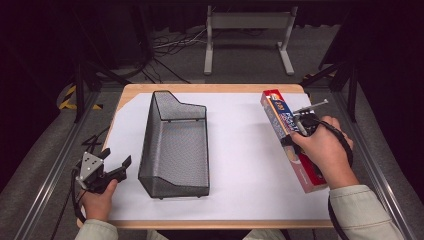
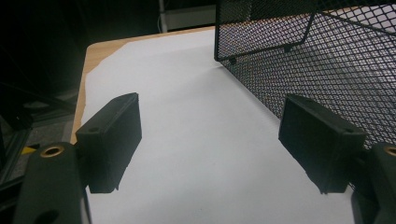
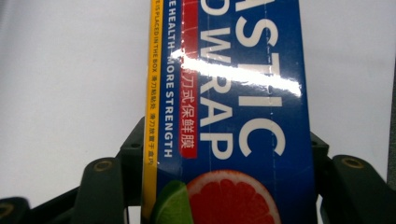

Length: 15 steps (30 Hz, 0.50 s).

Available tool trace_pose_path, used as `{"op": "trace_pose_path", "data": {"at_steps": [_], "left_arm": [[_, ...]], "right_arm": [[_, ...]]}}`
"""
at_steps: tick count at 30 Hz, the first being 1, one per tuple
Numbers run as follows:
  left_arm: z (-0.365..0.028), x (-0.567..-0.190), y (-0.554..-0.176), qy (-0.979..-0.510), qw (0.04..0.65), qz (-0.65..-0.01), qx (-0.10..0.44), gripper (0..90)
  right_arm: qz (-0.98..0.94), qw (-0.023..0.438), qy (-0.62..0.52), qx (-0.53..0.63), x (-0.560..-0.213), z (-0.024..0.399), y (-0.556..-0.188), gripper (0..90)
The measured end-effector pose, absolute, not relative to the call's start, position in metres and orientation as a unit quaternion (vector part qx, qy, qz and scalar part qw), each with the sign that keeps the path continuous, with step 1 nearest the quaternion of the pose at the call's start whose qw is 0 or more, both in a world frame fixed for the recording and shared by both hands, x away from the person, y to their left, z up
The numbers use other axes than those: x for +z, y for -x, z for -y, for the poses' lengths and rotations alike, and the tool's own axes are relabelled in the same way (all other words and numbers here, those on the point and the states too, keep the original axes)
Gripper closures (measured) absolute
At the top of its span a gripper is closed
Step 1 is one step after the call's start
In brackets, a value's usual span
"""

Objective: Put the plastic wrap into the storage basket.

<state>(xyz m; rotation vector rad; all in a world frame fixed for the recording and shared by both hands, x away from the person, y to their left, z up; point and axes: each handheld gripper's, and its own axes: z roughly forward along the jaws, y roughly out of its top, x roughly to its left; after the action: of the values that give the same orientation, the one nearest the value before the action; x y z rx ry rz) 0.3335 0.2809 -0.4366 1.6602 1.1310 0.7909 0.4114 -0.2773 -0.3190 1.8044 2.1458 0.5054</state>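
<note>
Right gripper view: right hand-held gripper (image 3: 224, 186) pinching plastic wrap box (image 3: 229, 107); left hand-held gripper (image 2: 210, 144) spread.

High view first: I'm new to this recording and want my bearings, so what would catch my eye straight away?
The bright blue and red plastic wrap box at the table's right edge stands out most, clamped between the jaws of the right hand-held gripper. Next comes the black wire mesh basket standing empty in the middle of the white sheet. The left hand-held gripper waits open near the basket's front left corner.
</note>
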Motion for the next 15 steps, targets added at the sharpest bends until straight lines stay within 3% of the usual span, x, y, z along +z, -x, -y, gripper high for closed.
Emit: {"op": "trace_pose_path", "data": {"at_steps": [15], "left_arm": [[-0.281,-0.437,-0.334,-0.678,0.470,-0.463,0.324,22.1]], "right_arm": [[-0.763,0.132,-0.598,0.205,-0.303,0.219,-0.405,40.0]]}}
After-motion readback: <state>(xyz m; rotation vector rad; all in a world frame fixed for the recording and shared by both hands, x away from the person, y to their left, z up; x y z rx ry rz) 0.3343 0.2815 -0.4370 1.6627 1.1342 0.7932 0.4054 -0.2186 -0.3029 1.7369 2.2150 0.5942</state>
